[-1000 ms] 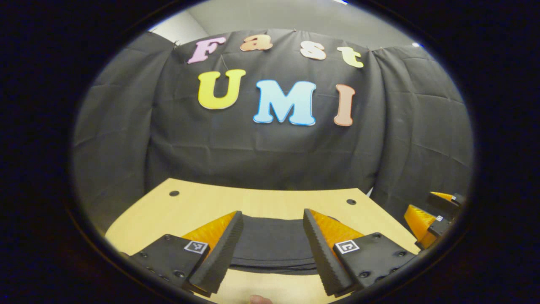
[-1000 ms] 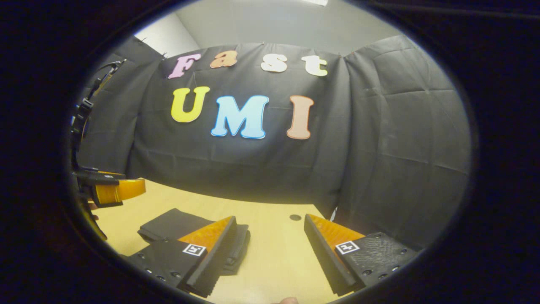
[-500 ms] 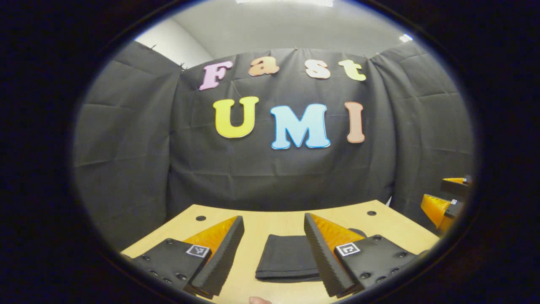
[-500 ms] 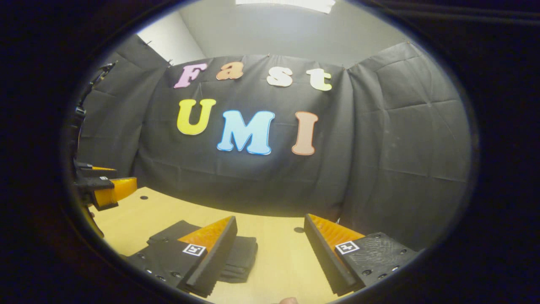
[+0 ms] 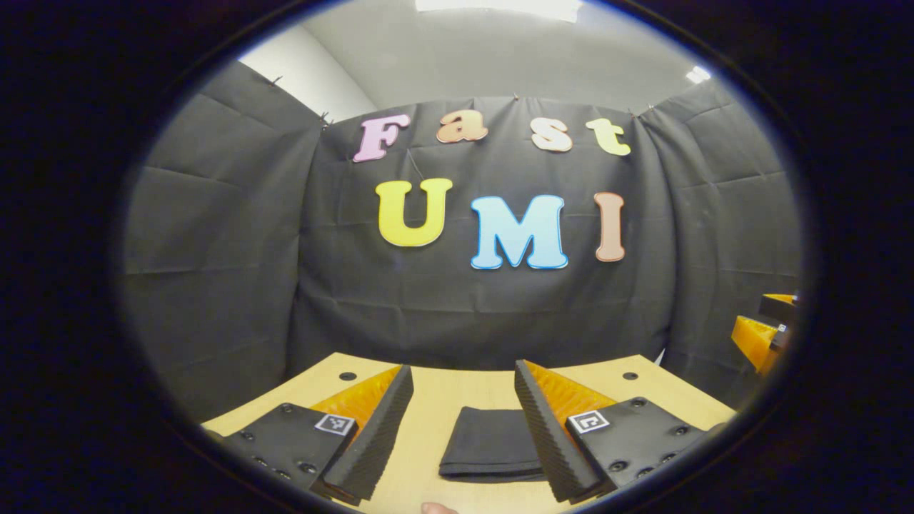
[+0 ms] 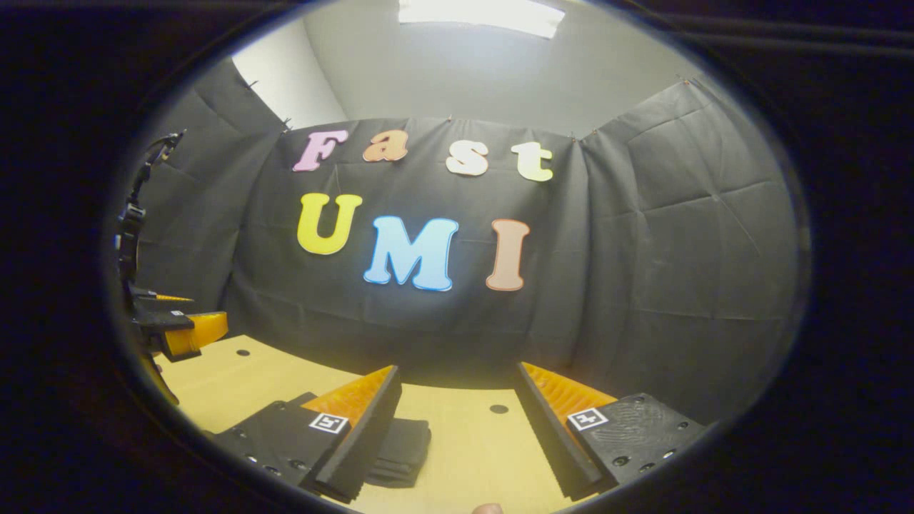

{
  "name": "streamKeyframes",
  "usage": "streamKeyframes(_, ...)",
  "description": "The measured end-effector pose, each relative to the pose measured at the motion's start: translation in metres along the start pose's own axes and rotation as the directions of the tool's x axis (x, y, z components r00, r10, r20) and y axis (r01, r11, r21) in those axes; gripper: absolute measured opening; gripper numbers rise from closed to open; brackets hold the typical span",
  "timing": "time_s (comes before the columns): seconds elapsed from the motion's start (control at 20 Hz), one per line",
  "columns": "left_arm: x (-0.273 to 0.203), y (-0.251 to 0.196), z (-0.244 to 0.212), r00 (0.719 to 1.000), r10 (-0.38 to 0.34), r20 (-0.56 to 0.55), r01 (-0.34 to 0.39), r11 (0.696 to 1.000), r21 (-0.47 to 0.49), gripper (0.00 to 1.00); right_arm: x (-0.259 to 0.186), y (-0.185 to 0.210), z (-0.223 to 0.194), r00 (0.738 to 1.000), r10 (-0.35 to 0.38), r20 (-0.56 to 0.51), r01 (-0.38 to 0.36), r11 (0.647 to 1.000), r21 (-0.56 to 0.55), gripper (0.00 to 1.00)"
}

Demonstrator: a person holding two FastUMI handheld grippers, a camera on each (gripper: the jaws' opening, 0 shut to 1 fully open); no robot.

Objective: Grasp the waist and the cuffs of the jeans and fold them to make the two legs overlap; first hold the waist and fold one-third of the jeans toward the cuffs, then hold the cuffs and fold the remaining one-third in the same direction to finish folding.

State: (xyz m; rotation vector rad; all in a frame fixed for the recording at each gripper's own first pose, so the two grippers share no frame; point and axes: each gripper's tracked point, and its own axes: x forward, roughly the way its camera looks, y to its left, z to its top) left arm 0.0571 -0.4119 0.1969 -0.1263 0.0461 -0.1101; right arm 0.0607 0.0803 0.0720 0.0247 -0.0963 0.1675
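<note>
In the left gripper view, the left gripper (image 5: 460, 428) hangs above the light wooden table (image 5: 443, 391) with its jaws spread wide and nothing between them. The dark jeans, folded into a compact rectangular bundle (image 5: 489, 444), lie flat on the table just ahead of the gripper and below it, partly hidden behind its right-hand finger. Far off to the right of this gripper, the other gripper's body shows at the edge.

In the right gripper view, the right gripper (image 6: 457, 428) is likewise wide open and empty, held above the table (image 6: 464, 446). The folded jeans (image 6: 407, 450) lie to its left, their stacked layered edge peeking out from behind its left-hand finger. Bare tabletop lies straight ahead between the fingers. Farther left, the left gripper (image 6: 182, 332) is seen at the edge, raised above the table.
</note>
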Motion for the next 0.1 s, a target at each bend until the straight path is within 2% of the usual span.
streamKeyframes(0.1, -0.0057, 0.0019, 0.0076, 0.999, 0.03, 0.03, -0.03, 0.999, -0.014, 0.93, -0.0001, 0.0001, -0.0011, 1.0, 0.03, 0.001, -0.03, 0.999, 0.028, 0.95)
